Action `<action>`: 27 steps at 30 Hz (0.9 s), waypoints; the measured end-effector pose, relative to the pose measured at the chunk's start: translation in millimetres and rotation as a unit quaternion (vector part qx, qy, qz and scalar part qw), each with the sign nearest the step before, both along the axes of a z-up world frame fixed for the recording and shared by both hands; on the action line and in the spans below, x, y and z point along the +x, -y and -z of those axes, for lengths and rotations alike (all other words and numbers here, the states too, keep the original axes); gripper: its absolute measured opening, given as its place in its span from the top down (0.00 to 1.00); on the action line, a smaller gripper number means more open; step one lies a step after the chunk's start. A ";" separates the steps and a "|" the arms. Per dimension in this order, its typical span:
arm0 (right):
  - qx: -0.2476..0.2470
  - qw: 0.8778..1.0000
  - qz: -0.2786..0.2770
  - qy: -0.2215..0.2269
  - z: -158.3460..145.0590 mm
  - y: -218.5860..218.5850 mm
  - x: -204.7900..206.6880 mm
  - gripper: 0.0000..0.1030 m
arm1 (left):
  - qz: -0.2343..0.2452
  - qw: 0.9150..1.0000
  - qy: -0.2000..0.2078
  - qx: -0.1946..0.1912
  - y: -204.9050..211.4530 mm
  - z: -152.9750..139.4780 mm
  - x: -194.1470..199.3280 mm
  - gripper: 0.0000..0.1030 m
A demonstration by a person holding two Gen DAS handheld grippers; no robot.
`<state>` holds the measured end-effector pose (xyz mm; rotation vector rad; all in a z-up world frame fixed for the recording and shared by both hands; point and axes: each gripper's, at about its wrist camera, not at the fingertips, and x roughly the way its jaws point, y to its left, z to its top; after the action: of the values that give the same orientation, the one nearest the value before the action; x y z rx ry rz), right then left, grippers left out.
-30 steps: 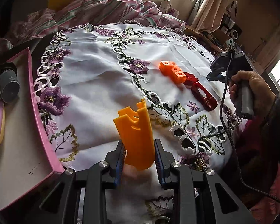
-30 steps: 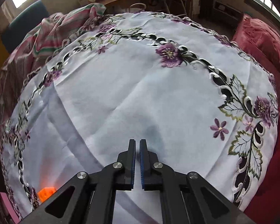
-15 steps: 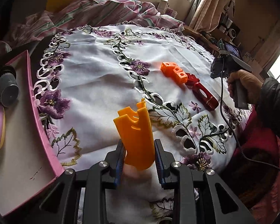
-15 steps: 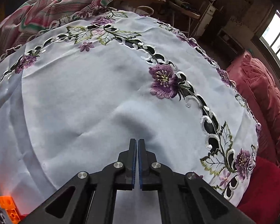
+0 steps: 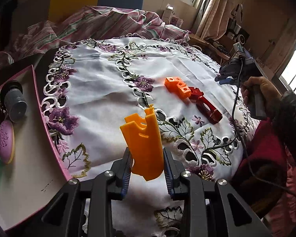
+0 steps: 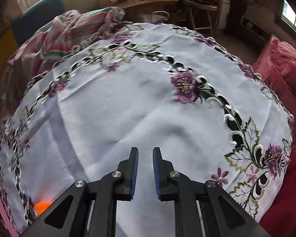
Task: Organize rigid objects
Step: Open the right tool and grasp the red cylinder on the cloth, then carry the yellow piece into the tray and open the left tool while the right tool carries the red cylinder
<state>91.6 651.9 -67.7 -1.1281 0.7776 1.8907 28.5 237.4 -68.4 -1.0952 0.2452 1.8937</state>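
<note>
The left tool [image 5: 147, 165] clamps the orange slotted piece [image 5: 143, 144] by its lower end; it could pivot loose. The right tool [image 6: 145, 168], empty, has just been opening.

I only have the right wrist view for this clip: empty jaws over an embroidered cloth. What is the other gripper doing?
Observer: The left gripper is shut on an orange slotted piece, lifted off the cloth.
Operator: Any other parts on the cloth?
Observer: Yes, an orange cube block lies end to end with a dark red piece.
Operator: Is there a bin for them?
Observer: A pink-rimmed tray sits at the left, already holding a grey cylinder.
Operator: And my gripper?
Observer: The right gripper has just been opening, with nothing between its fingers.
</note>
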 end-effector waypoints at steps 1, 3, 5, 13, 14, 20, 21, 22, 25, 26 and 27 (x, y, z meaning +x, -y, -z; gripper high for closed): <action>-0.007 1.000 -0.022 0.000 -2.5 9.8 -3.0 0.87 | 0.001 1.000 -0.001 0.001 -0.1 -0.8 0.9 0.71; -0.021 0.998 -0.063 0.001 -6.0 29.1 -7.6 0.87 | 0.000 1.000 -0.002 0.003 0.6 -3.1 1.7 0.71; -0.044 0.994 -0.100 0.001 -8.5 47.0 -9.6 0.87 | -0.002 1.000 -0.004 0.005 1.9 -6.3 2.4 0.71; -0.099 0.972 -0.212 0.024 -5.6 101.2 -21.6 0.76 | -0.016 1.000 -0.013 0.015 11.7 -19.8 1.0 0.71; -0.103 0.970 -0.220 0.028 -3.8 105.9 -23.2 0.75 | -0.020 1.000 -0.013 0.016 13.6 -21.8 0.3 0.71; -0.096 0.959 -0.257 0.070 8.5 131.7 -34.8 0.73 | -0.050 0.998 -0.023 0.017 29.0 -36.2 -5.0 0.71; -0.091 0.958 -0.261 0.080 10.5 135.3 -36.3 0.73 | -0.056 0.998 -0.028 0.017 32.5 -39.4 -6.1 0.71; -0.088 0.956 -0.265 0.090 13.0 138.3 -37.4 0.73 | -0.064 0.997 -0.031 0.017 36.2 -42.1 -7.8 0.71; -0.096 0.952 -0.272 0.104 20.1 144.5 -39.6 0.73 | -0.083 0.996 -0.031 0.018 46.5 -46.7 -13.2 0.71; -0.096 0.951 -0.274 0.109 21.5 146.1 -40.4 0.73 | -0.090 0.995 -0.031 0.017 50.1 -47.9 -14.8 0.71; -0.095 0.950 -0.274 0.111 22.0 147.2 -41.0 0.73 | -0.096 0.995 -0.033 0.017 53.3 -49.1 -16.2 0.71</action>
<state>50.5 504.7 -89.7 -1.7894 0.5601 2.1051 12.3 184.0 -19.3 -1.0654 0.1479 2.0990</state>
